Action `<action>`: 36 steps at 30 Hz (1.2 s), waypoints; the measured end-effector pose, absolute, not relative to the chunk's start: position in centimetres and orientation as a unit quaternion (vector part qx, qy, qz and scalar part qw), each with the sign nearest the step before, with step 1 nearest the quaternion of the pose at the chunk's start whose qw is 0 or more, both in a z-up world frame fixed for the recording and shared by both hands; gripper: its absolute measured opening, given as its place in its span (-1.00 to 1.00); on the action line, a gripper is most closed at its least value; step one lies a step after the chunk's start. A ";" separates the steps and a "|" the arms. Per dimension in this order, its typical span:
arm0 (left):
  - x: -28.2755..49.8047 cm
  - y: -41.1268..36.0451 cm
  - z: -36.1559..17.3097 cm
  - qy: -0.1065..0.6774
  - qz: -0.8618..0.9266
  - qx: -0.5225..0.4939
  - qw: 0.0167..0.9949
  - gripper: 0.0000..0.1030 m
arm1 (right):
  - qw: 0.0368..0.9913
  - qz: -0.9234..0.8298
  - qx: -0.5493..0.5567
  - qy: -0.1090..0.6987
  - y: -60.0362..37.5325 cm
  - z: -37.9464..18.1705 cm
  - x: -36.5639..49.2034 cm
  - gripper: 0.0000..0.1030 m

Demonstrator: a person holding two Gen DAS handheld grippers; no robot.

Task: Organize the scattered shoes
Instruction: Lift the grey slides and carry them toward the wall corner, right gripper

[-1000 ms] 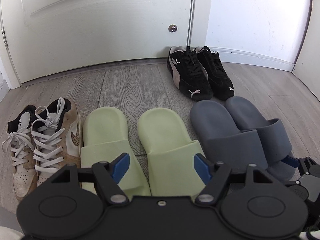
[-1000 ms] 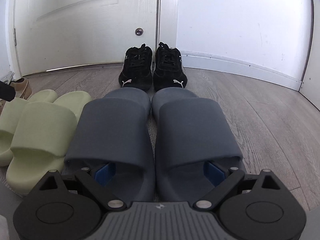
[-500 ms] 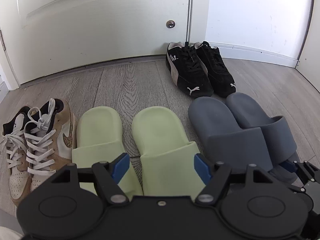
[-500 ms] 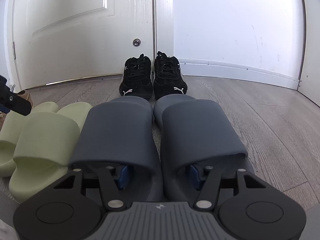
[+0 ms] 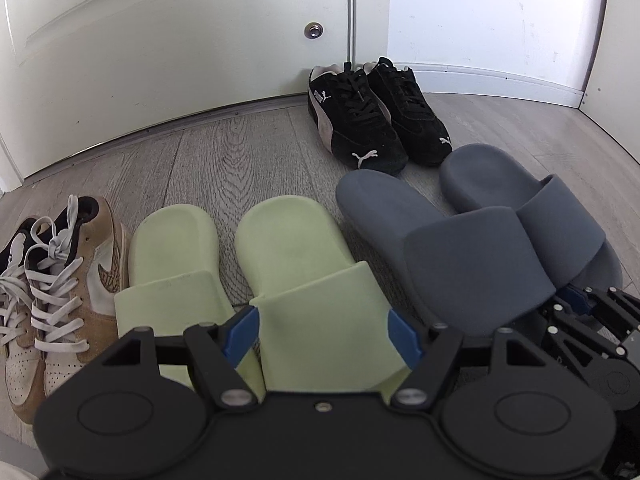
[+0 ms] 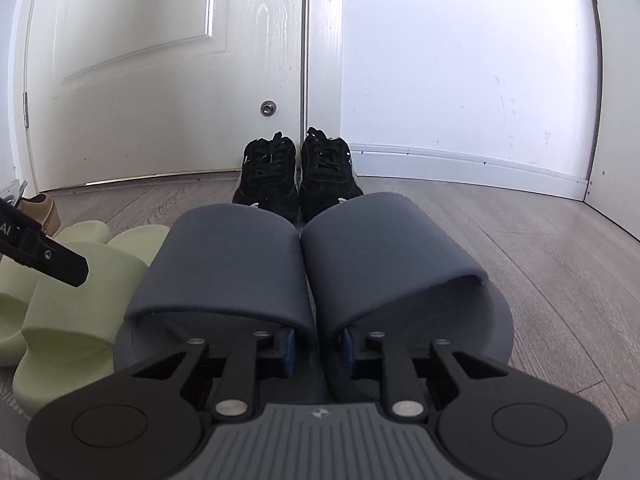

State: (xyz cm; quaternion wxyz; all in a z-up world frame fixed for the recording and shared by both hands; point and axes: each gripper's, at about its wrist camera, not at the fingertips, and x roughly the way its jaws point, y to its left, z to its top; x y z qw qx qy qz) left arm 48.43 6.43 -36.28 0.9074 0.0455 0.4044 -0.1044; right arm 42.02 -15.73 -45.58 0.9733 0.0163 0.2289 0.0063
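Observation:
Two grey slides (image 6: pixel 224 268) (image 6: pixel 384 248) lie side by side, toes toward the door. My right gripper (image 6: pixel 318 348) reaches in under their straps. Its jaws are closing, and the blue pads (image 6: pixel 290 350) pinch the slides' two inner walls together. In the left wrist view the grey slides (image 5: pixel 472 260) sit at the right. My left gripper (image 5: pixel 322 336) hangs open over the strap of the right-hand pale green slide (image 5: pixel 296 248), one pad on each side and not gripping it. The other green slide (image 5: pixel 172 256) lies just left of it.
Black sneakers (image 5: pixel 360 128) stand as a pair against the white door (image 5: pixel 160 40). Tan and white laced sneakers (image 5: pixel 64 280) lie at the far left. Grey wood floor (image 6: pixel 540 260) stretches right to the baseboard (image 6: pixel 480 164). A finger of the left gripper (image 6: pixel 44 252) pokes in beside the green slides.
The right gripper's jaws have come in from wide apart to pinch the grey slides' inner walls, and the slides now touch. The left gripper has crept forward over the green slide, still open.

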 end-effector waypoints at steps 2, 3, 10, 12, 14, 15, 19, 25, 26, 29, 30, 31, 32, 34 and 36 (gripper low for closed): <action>48.5 6.7 -36.3 0.406 -0.104 0.037 0.907 0.39 | 0.972 0.010 0.018 0.232 -15.9 -45.1 42.0 -0.59; 48.5 6.8 -36.3 0.405 -0.104 0.035 0.908 0.39 | 0.972 0.010 0.025 0.233 -16.2 -44.6 42.0 -0.59; 48.2 7.6 -35.5 0.395 -0.122 0.004 0.911 0.39 | 0.967 -0.026 0.073 0.244 -18.1 -42.0 41.0 -0.60; 47.6 8.0 -35.5 0.394 -0.130 0.004 0.910 0.39 | 0.967 -0.049 0.073 0.241 -18.8 -41.4 40.2 -0.60; 46.7 8.4 -35.4 0.395 -0.141 0.012 0.908 0.39 | 0.967 -0.075 0.063 0.233 -19.7 -40.8 39.3 -0.59; 46.5 8.5 -35.4 0.396 -0.144 0.011 0.907 0.39 | 0.968 -0.089 0.057 0.228 -20.2 -40.5 38.8 -0.59; 46.1 8.6 -34.9 0.397 -0.159 -0.001 0.904 0.39 | 0.964 -0.150 0.057 0.214 -23.1 -39.4 36.5 -0.59; 47.5 6.0 -33.3 0.376 -0.175 -0.017 0.910 0.39 | 0.951 -0.204 0.061 0.224 -28.3 -38.9 35.5 -0.58; 47.7 5.4 -33.1 0.373 -0.175 -0.016 0.911 0.39 | 0.950 -0.210 0.056 0.226 -29.5 -39.1 35.9 -0.58; 48.7 3.4 -32.3 0.364 -0.167 -0.019 0.916 0.39 | 0.947 -0.219 0.073 0.221 -32.7 -39.5 37.4 -0.57; 49.0 2.6 -32.0 0.361 -0.165 -0.022 0.918 0.39 | 0.947 -0.222 0.079 0.218 -33.6 -39.6 37.8 -0.57; 49.4 1.9 -31.7 0.359 -0.162 -0.025 0.919 0.39 | 0.947 -0.225 0.082 0.214 -34.6 -39.7 38.5 -0.57; 49.9 0.9 -31.5 0.357 -0.160 -0.027 0.920 0.39 | 0.947 -0.229 0.084 0.210 -35.8 -39.9 39.4 -0.57; 50.7 -0.9 -31.0 0.353 -0.157 -0.027 0.922 0.39 | 0.947 -0.235 0.084 0.203 -38.0 -40.2 41.1 -0.57; 51.7 -2.8 -30.6 0.349 -0.157 -0.028 0.923 0.39 | 0.948 -0.229 0.094 0.198 -41.0 -40.7 43.1 -0.57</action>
